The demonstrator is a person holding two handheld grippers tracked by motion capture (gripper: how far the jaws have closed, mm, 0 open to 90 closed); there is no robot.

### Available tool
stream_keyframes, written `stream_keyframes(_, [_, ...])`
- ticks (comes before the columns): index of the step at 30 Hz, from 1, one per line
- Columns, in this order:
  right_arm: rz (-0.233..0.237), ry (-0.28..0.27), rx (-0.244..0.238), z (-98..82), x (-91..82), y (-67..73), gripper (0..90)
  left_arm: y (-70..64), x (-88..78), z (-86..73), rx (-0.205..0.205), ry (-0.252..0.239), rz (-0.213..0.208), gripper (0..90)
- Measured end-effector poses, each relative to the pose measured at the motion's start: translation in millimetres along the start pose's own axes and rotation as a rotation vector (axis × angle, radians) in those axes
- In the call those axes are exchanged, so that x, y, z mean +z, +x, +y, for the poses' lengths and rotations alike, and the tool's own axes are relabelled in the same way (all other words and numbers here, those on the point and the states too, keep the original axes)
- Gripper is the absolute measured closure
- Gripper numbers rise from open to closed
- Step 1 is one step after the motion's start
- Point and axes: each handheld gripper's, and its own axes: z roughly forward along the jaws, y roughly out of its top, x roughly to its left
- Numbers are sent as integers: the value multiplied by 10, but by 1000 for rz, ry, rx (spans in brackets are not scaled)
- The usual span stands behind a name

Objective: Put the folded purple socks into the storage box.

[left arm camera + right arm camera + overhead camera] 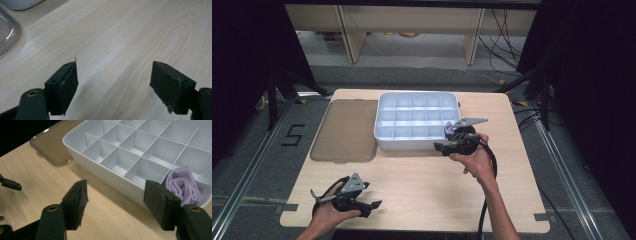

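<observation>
Cloth (183, 185), lilac and folded into soft rolls, is sitting in the near corner compartment of the white divided tray (383, 131), the corner closest to my right hand. In the high view it is showing as a small purple patch (448, 129) just beside my right gripper (441, 146).

I am holding that right gripper at the tray's front right corner, just off the rim, with my hand wrapped around its body and the cable trailing back along my forearm. In the right gripper view its jaws are standing wide apart with nothing between them; the tray's front wall (105, 173) is running across just beyond them, and the cloth is lying behind the right-hand jaw.

I am resting my left gripper (376, 204) near the front left edge of the wooden table (422, 185), well apart from the tray. In the left gripper view (113, 82) its jaws are also spread wide and gripping nothing, with bare pale wood grain under and ahead of them.

A brownish translucent lid (344, 131) is lying flat on the table, just beside the tray's left side; its rounded clear edge (10, 32) is peeking into the upper left corner of the left gripper view, and I am seeing it again beyond the tray in the right gripper view (53, 142).

The only writing I am able to read is a large "5" (294, 135) marked in black on the grey floor to the left of the table.
</observation>
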Motion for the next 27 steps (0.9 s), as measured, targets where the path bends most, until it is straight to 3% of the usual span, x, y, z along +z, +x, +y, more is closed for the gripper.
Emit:
stream_keyframes(1, [3, 1, 7, -1, -1, 20, 359, 10, -4, 4, 18, -1, 2, 215])
stream_keyframes(5, [-9, -13, -18, -1, -4, 38, 344, 4, 2, 3, 5, -10, 3, 214])
stream_keyframes(6, [-6, -8, -3, -2, -8, 54, 340, 8, -9, 1, 14, 1, 5, 215])
stream_keyframes(7, [-14, -31, -26, -11, 10, 45, 337, 8, -9, 2, 15, -2, 4, 214])
stream_keyframes(8, [-9, -15, -33, -15, 3, 40, 334, 6, -9, 4, 13, -5, 4, 214])
stream_keyframes(11, [16, -10, 8, -42, 12, 74, 326, 9, -11, 2, 16, -3, 6, 214])
stream_keyframes(13, [-5, -16, -5, -58, 10, 78, 306, 10, -13, 2, 15, -7, 6, 214])
stream_keyframes(15, [5, 1, 8, -67, -5, 100, 301, 4, -13, -3, -4, -10, 8, 214])
stream_keyframes(16, [21, -15, 5, -77, 11, 102, 299, 7, -16, -3, 2, -10, 11, 215])
stream_keyframes(17, [2, -2, 17, -86, -7, 128, 295, 7, -16, -3, 2, -10, 11, 214])
stream_keyframes(19, [1, -5, -10, -110, 3, 125, 284, 16, -20, 0, 13, -9, 10, 214])
stream_keyframes(21, [23, -19, -5, -139, 17, 139, 275, 16, -23, -3, 16, -6, 14, 214])
stream_keyframes(25, [3, 2, -1, -182, 3, 184, 266, 19, -27, -3, 22, -1, 19, 214])
stream_keyframes(26, [-6, -9, -31, -186, 12, 181, 265, 4, -22, -8, 0, -8, 17, 214])
stream_keyframes(27, [-10, -9, -28, -197, 10, 198, 265, 3, -21, -10, -2, -7, 17, 214])
